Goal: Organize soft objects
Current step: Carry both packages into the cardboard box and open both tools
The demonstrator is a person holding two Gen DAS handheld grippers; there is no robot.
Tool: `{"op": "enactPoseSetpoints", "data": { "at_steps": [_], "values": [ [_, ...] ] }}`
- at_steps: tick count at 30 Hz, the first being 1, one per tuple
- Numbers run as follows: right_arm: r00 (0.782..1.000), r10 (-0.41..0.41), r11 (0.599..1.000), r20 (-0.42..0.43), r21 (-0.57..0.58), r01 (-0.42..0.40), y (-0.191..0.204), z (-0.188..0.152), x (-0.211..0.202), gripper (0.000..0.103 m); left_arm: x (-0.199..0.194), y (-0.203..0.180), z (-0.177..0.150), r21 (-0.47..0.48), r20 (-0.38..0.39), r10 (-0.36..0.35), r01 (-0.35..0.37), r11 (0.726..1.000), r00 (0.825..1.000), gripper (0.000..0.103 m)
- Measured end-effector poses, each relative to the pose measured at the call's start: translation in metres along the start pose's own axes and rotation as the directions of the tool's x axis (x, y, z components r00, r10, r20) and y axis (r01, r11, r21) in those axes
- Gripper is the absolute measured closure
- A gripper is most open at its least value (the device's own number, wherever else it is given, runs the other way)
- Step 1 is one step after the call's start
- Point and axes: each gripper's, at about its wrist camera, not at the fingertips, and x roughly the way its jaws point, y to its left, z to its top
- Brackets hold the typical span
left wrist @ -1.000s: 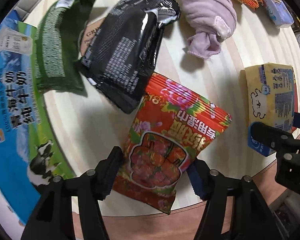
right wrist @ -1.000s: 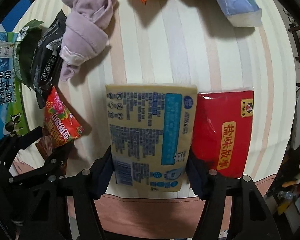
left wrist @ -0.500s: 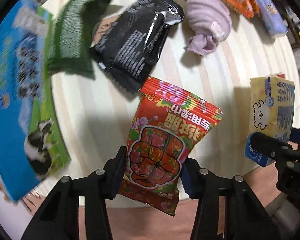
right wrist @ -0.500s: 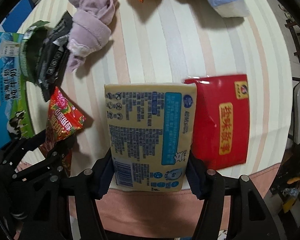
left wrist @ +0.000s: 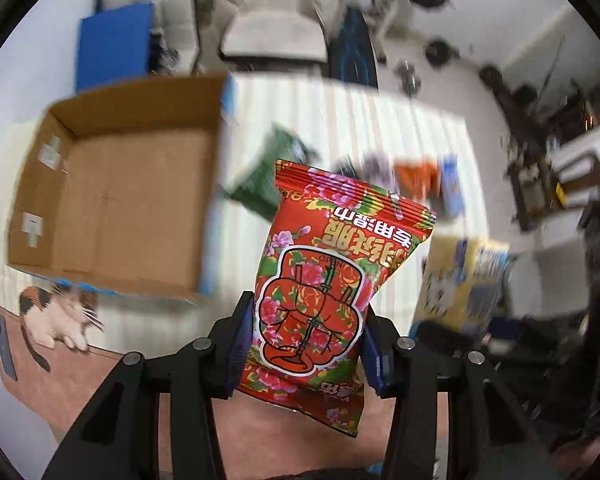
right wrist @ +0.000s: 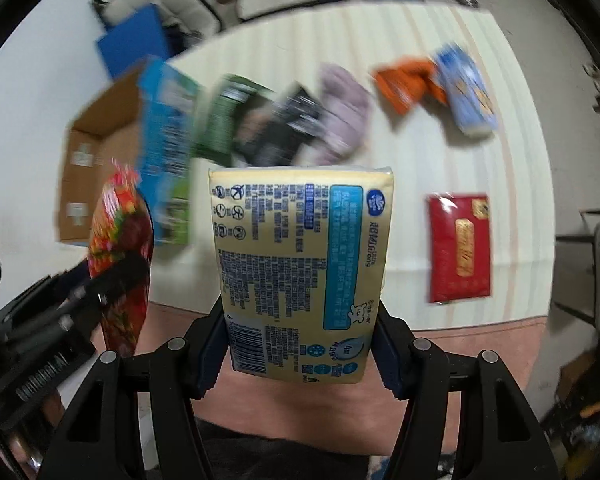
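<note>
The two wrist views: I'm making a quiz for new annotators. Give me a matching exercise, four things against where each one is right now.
Things:
1. red floral snack bag
2. pale yellow tissue pack
3. flat red packet with gold label
4. open brown cardboard box

Places:
A. lying on the striped table, right side
B. clamped in the right gripper
C. standing at the table's left end
D. clamped in the left gripper

Pairs: 1-D, 2-B, 3-A, 4-C
</note>
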Motion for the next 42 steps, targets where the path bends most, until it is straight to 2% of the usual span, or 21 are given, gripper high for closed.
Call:
{"op": "enactPoseSetpoints", "data": {
  "at_steps": [1,4,8,10,14,18,24,27,29,30,31,32,33,34,36,37,38,42],
  "values": [
    [1.000,0.014,1.000,0.013,-0.018,-0.014,0.014,0.006,-0.008,0.038,-0.014,0.004,0.005,-0.006,0.013,0.001,-0.001,1.000,1.000,0.059],
    [0.998,0.047,0.997,0.039,-0.066,-0.044,0.061,0.030,-0.024,0.038,-0.035,0.050,0.033,-0.038,0.045,0.031,-0.029,0.999,0.999,0.059],
    [0.996,0.079,0.992,0.048,-0.101,-0.074,0.132,0.070,-0.015,0.038,-0.024,0.114,0.076,-0.086,0.030,0.074,-0.071,0.994,0.997,0.059],
    [0.997,0.073,0.992,0.032,-0.109,-0.069,0.162,0.100,0.004,0.038,0.004,0.133,0.101,-0.115,0.002,0.079,-0.078,0.990,0.997,0.059],
    [0.999,0.046,0.994,-0.006,-0.101,-0.047,0.218,0.139,0.056,0.038,0.049,0.175,0.144,-0.152,-0.070,0.080,-0.089,0.984,0.994,0.059],
    [0.998,0.017,0.996,-0.062,-0.089,-0.022,0.259,0.174,0.120,0.038,0.091,0.213,0.161,-0.178,-0.154,0.061,-0.088,0.980,0.986,0.059],
    [0.993,-0.063,0.995,-0.102,-0.089,0.054,0.277,0.193,0.187,0.038,0.142,0.239,0.167,-0.181,-0.241,0.018,-0.063,0.981,0.970,0.058],
    [0.992,-0.092,0.992,-0.090,-0.095,0.083,0.283,0.202,0.206,0.037,0.158,0.248,0.169,-0.202,-0.282,0.007,-0.066,0.977,0.959,0.057],
    [0.989,-0.091,0.991,-0.115,-0.105,0.079,0.284,0.205,0.219,0.036,0.165,0.249,0.169,-0.182,-0.304,-0.002,-0.056,0.982,0.953,0.052],
    [0.989,-0.094,0.991,-0.116,-0.106,0.082,0.284,0.206,0.222,0.033,0.166,0.249,0.170,-0.167,-0.306,0.016,-0.071,0.983,0.952,0.043],
    [0.988,-0.103,0.990,-0.118,-0.111,0.090,0.285,0.206,0.224,0.028,0.165,0.248,0.170,-0.146,-0.298,0.048,-0.095,0.985,0.953,0.034],
    [0.986,-0.116,0.988,-0.120,-0.114,0.102,0.286,0.204,0.224,0.014,0.164,0.246,0.171,-0.130,-0.290,0.057,-0.099,0.987,0.955,0.028],
    [0.986,-0.123,0.987,-0.114,-0.116,0.110,0.286,0.203,0.223,0.007,0.163,0.246,0.170,-0.126,-0.291,0.060,-0.101,0.987,0.955,0.019],
    [0.986,-0.126,0.986,-0.110,-0.120,0.113,0.287,0.202,0.222,0.007,0.162,0.246,0.170,-0.126,-0.297,0.062,-0.103,0.987,0.953,0.015],
    [0.983,-0.147,0.984,-0.107,-0.114,0.135,0.287,0.200,0.220,0.007,0.158,0.247,0.169,-0.121,-0.289,0.058,-0.096,0.988,0.955,0.013],
    [0.983,-0.147,0.984,-0.107,-0.115,0.135,0.288,0.199,0.220,0.006,0.156,0.247,0.169,-0.116,-0.288,0.068,-0.105,0.988,0.955,0.008],
    [0.983,-0.149,0.984,-0.109,-0.117,0.137,0.289,0.197,0.219,0.003,0.152,0.246,0.168,-0.113,-0.283,0.070,-0.106,0.988,0.957,0.006],
    [0.979,-0.178,0.980,-0.100,-0.102,0.168,0.295,0.183,0.214,0.000,0.137,0.249,0.160,-0.099,-0.259,0.093,-0.122,0.988,0.961,0.005]
  ]
}}
